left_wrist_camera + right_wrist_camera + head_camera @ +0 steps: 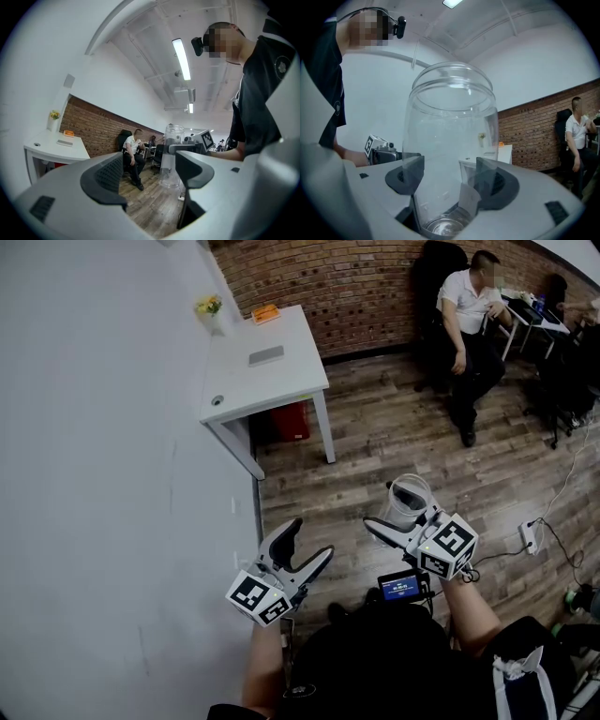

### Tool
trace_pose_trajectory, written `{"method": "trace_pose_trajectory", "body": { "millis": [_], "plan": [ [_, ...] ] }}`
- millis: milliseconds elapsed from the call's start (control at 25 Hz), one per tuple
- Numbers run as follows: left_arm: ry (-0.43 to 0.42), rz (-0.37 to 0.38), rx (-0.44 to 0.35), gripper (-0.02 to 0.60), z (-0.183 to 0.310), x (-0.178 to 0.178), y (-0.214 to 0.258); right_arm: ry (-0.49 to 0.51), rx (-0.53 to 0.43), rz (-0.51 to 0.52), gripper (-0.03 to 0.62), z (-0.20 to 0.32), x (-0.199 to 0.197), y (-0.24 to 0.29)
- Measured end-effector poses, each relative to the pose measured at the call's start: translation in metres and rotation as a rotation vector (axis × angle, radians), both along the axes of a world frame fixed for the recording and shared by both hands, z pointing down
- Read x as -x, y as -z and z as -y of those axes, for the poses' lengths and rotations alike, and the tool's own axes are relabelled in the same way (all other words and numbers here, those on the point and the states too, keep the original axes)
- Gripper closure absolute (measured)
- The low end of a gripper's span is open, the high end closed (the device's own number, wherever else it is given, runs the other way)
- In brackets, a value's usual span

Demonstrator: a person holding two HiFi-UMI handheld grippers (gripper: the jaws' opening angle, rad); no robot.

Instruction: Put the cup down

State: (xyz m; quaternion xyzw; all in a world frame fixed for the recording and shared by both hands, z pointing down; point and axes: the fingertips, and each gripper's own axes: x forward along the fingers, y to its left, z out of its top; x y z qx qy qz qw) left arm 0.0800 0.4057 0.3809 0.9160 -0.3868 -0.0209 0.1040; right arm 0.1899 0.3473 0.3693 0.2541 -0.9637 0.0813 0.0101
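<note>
The cup (452,140) is clear, smooth and stiff. It looks like thin plastic or glass and is probably light, so it could slip in a loose grip or crack if squeezed hard or dropped. The right tongs (452,180) pinch it low on its body and hold it upright over the floor (394,437), well apart from the table (281,381). This low hold on opposite sides looks sound. The left tongs (150,173) are spread and hold nothing.
</note>
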Motion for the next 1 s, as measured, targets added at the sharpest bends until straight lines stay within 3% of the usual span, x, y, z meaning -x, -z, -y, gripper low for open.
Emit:
{"method": "trace_pose_trajectory", "body": {
  "millis": [480,760,1000],
  "plan": [
    [0.031,-0.001,0.030,0.227,0.021,-0.031,-0.014,0.023,0.027,0.016,0.238,0.026,-0.028,-0.017],
    [0.055,-0.019,0.048,0.227,0.046,-0.021,-0.023,0.017,0.047,0.005,0.238,0.053,-0.027,-0.028],
    [0.046,-0.037,0.069,0.227,0.097,0.002,-0.039,0.005,0.072,-0.026,0.238,0.096,-0.009,-0.041]
  ]
}}
